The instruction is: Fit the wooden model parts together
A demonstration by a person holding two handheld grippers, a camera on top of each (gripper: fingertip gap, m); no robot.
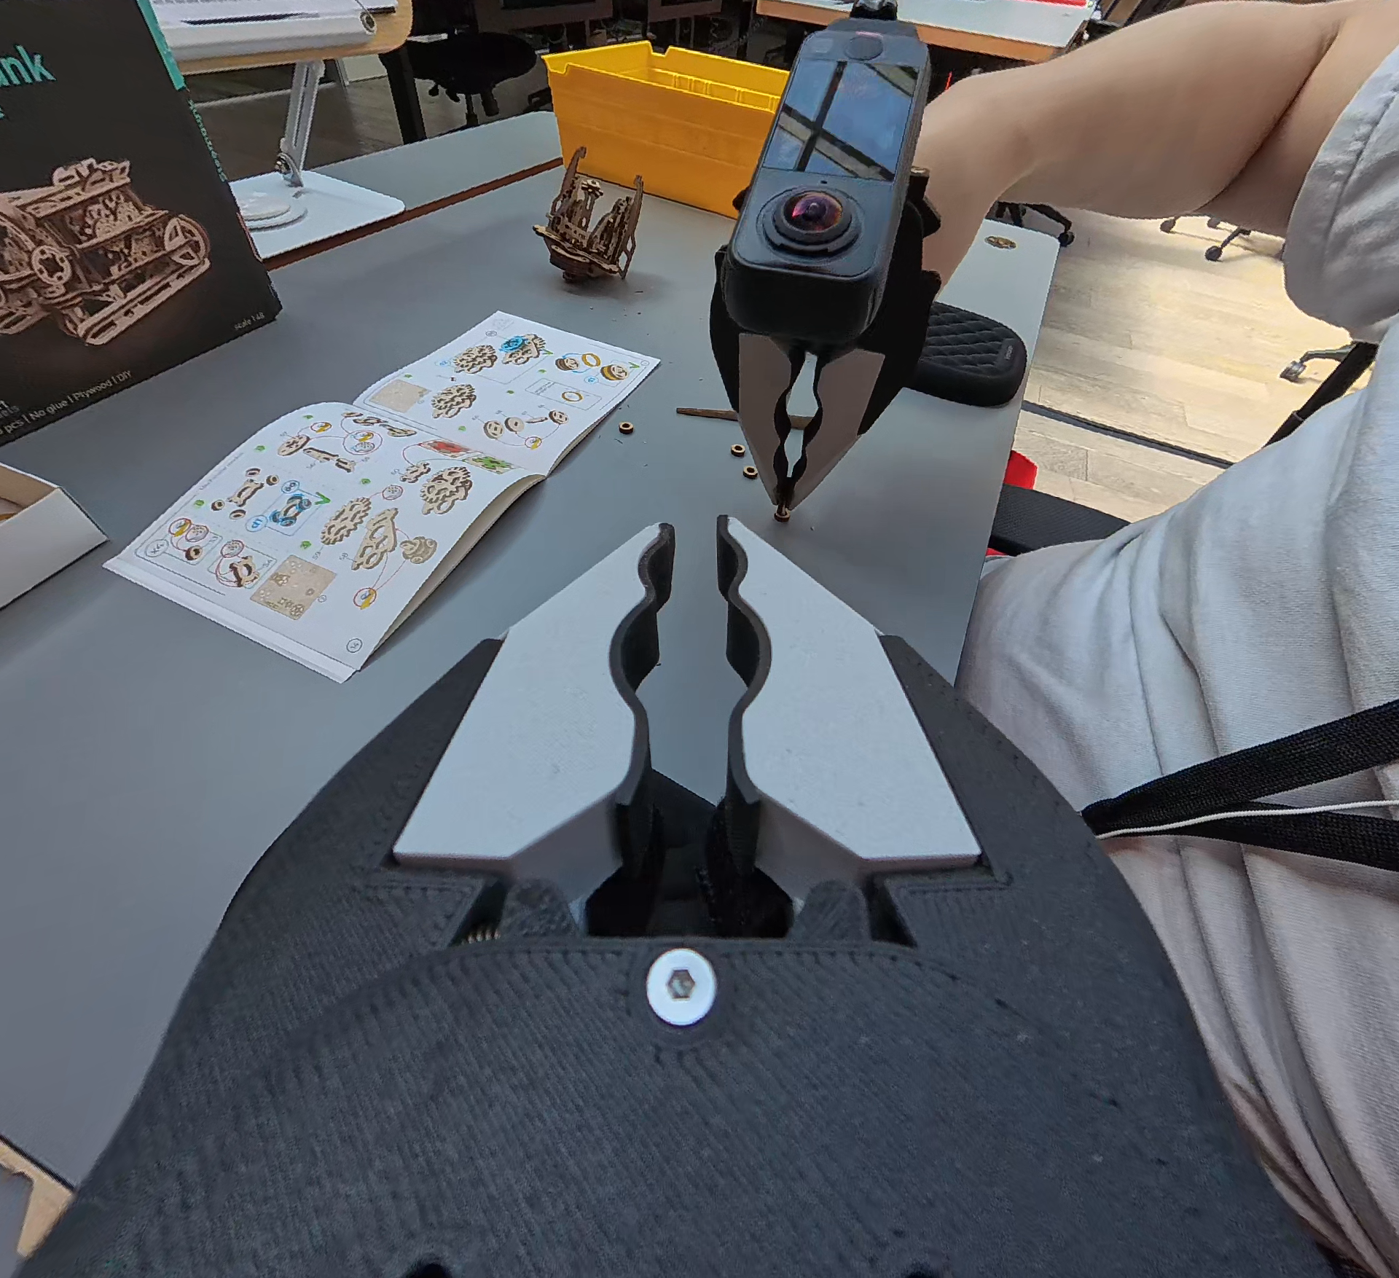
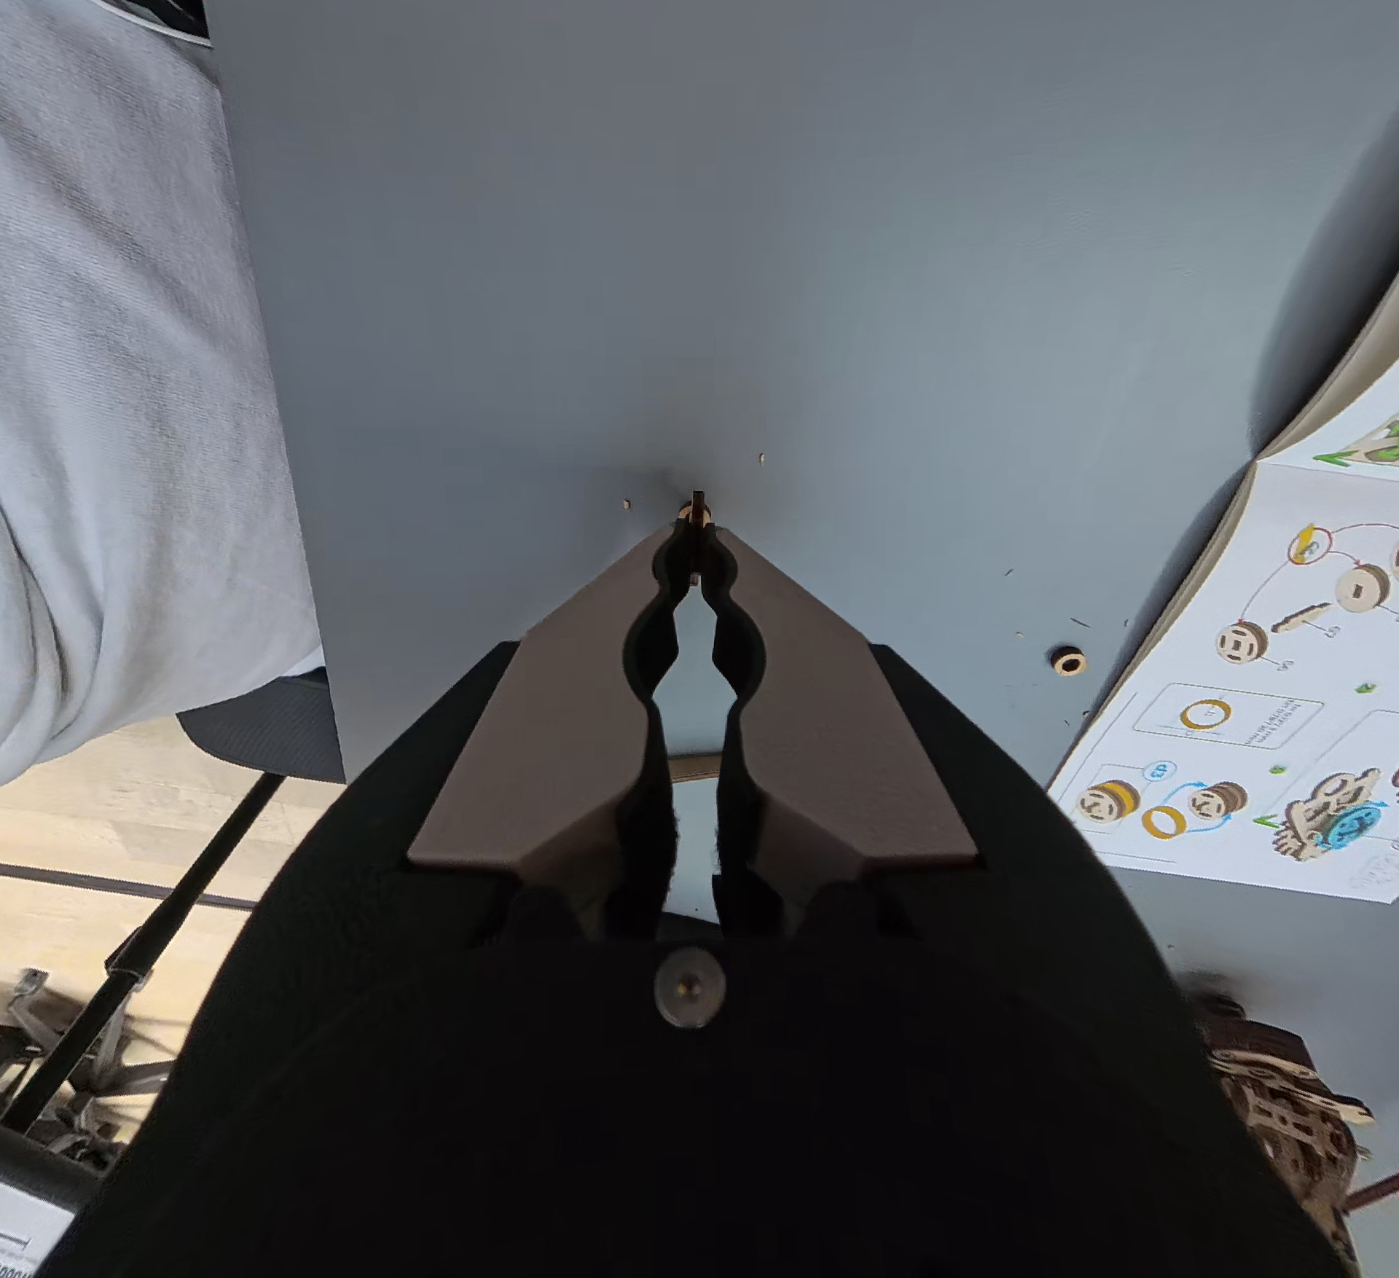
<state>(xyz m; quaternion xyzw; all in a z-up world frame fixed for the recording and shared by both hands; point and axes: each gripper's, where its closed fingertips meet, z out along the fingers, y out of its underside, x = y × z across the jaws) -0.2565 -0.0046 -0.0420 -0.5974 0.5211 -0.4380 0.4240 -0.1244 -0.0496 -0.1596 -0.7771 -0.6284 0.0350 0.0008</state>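
Note:
My right gripper (image 2: 695, 531) points down at the grey table (image 2: 757, 220) and is shut on a thin wooden pin (image 2: 696, 538) whose tip stands in a small wooden ring (image 2: 697, 512) lying on the table. It also shows in the left wrist view (image 1: 781, 501), with the ring (image 1: 782, 513) under its tips. My left gripper (image 1: 696, 531) is open and empty, a little in front of the ring. A partly built wooden model (image 1: 590, 220) stands farther back on the table. Loose small wooden rings (image 1: 738, 450) and a wooden stick (image 1: 704, 413) lie near the right gripper.
An open instruction booklet (image 1: 394, 477) lies left of the grippers, and shows in the right wrist view (image 2: 1249, 674). A dark model box (image 1: 106, 197) stands at the left, a yellow bin (image 1: 666, 106) at the back, a black padded rest (image 1: 969, 352) by the right edge. A person's arm and grey shirt (image 1: 1211, 674) are at the right. The grippers' ends are close to 20 cm from one another.

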